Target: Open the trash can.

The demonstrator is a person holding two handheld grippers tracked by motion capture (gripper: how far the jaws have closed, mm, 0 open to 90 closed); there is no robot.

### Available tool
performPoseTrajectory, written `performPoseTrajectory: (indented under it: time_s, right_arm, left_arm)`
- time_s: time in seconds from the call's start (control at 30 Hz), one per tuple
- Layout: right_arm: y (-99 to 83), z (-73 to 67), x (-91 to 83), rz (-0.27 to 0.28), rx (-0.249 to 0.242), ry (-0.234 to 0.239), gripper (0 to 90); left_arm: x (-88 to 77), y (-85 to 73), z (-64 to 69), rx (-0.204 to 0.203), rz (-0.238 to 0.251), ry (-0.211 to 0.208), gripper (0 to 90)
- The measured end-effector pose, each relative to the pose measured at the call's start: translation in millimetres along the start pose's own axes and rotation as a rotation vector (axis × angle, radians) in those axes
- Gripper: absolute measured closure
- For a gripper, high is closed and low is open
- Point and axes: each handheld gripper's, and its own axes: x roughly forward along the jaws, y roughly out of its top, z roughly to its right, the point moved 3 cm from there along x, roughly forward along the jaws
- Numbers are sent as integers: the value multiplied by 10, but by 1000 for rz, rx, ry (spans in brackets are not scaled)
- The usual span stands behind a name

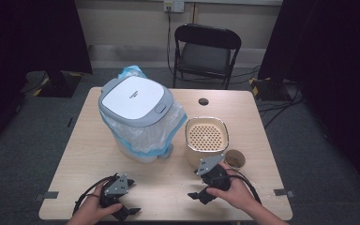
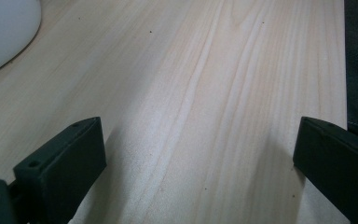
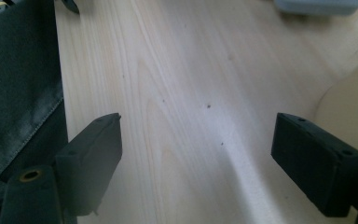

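Both tools are empty rn. Your left tool point(image 1: 122, 199) sits low at the near edge of the desk point(image 1: 168, 187), jaws spread wide w/ bare wood between them. Your right tool point(image 1: 205, 185) is also released, nothing between the jaws, and it's just in front of the cream pot point(image 1: 206, 140), the one w/ the perforated insert. In the right gripper view the pot's curved wall point(image 3: 354, 98) shows just past the right-hand jaw, apart from it.

So the pot is center-right on the desk, near your right hand, w/ a small brown cup point(image 1: 235, 159) just beside it on the right. The lidded bin point(image 1: 138, 115) w/ the plastic liner stands left of the pot, close but not touching as far as I can tell.

Looks like you're about to go for the pot, so:
- Line the right tool up square to the wall or rim before closing; a curved wall will slip out of a skewed grip.
- Keep the jaws wide till one's on each side of the rim.
- Watch the cup: a sideways sweep could knock it.
- Bring the left tool in to steady the far side if it's heavy.
- Mind the cables trailing near your wrists.
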Motion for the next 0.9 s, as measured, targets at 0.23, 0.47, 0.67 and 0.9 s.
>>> performPoseTrajectory:
  time_s: [0.23, 0.47, 0.67, 0.9]
  right_arm:
    - [187, 41, -178, 19, -12, 14, 161]
    - [372, 63, -315, 33, -41, 17, 160]
    - [624, 104, -471, 52, -67, 25, 159]
    - [817, 181, -554, 62, -79, 36, 159]
  left_arm:
    - [2, 1, -1, 2, 1, 0, 15]
    - [2, 1, 0, 1, 2, 0, 15]
    - [-1, 2, -1, 2, -2, -1, 15]
    - [2, 1, 0, 1, 1, 0, 15]
